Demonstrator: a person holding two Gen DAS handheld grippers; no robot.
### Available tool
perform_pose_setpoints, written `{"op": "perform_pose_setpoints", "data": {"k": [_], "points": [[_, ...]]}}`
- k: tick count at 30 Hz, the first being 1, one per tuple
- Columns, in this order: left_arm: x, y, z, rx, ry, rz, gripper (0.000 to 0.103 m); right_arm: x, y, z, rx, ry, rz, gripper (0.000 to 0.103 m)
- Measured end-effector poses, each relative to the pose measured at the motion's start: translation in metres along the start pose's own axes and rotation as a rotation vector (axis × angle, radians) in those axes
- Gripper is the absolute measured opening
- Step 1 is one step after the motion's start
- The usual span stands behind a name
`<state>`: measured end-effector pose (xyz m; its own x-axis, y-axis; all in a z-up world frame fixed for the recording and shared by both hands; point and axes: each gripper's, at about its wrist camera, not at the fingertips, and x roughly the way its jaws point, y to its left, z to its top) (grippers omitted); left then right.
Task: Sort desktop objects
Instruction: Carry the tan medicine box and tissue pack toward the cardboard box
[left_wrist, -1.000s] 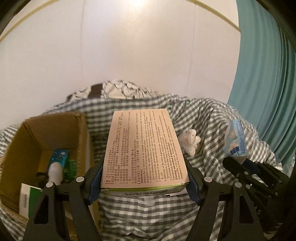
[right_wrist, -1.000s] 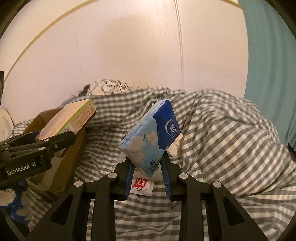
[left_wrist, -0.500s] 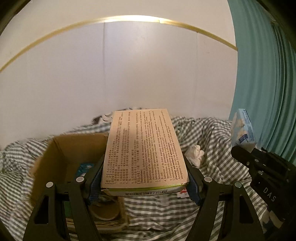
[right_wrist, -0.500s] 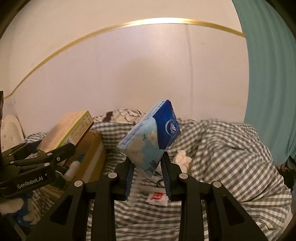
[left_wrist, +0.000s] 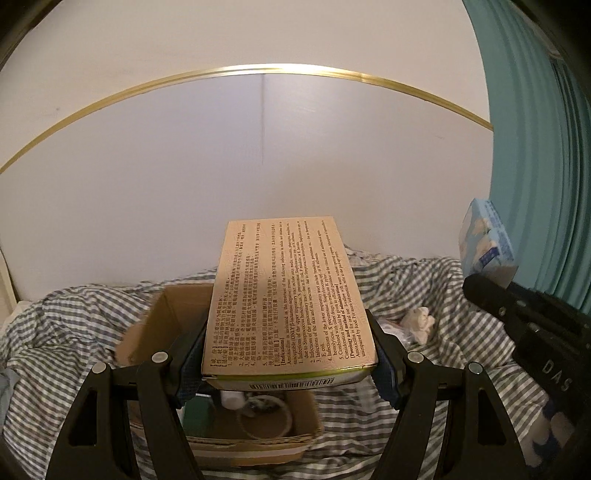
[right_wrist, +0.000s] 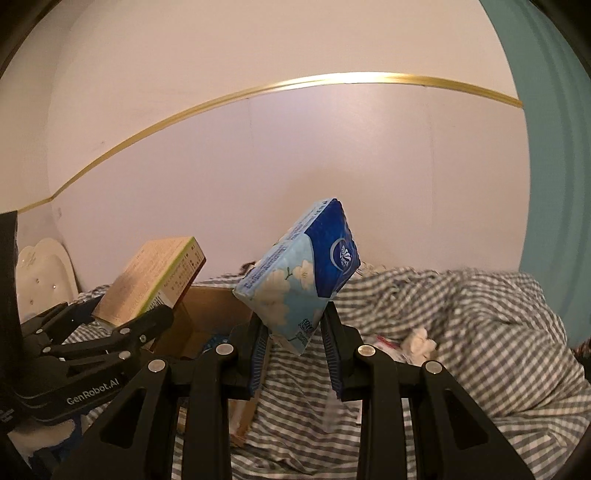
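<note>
My left gripper (left_wrist: 290, 363) has its jaws clamped on the medicine box (left_wrist: 288, 302), held flat above the open carton (left_wrist: 155, 325), likely for a drop inside. My right gripper (right_wrist: 295, 354) pinches the tissue pack (right_wrist: 299, 273) by a lower corner, lifted clear over the checked bedsheet (right_wrist: 461, 332). Carton walls are close below; the air above is open.

One medicine box (left_wrist: 288, 299), one tissue pack (right_wrist: 303, 273), one carton (left_wrist: 221, 424).
</note>
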<state>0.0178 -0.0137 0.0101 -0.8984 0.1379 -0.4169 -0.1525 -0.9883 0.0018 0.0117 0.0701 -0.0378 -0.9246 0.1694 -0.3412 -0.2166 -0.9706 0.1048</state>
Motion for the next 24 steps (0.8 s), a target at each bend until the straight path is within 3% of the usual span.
{"op": "perform_pose_setpoints", "data": {"k": [12, 24], "points": [[0.007, 0.054, -0.003, -0.021, 0.006, 0.068, 0.076, 0.016, 0.053, 0.002, -0.092, 0.000, 0.076, 0.027], [0.052, 0.099, -0.022, -0.049, 0.093, 0.099, 0.076, 0.072, 0.082, -0.015, -0.149, 0.083, 0.159, 0.028]]}}
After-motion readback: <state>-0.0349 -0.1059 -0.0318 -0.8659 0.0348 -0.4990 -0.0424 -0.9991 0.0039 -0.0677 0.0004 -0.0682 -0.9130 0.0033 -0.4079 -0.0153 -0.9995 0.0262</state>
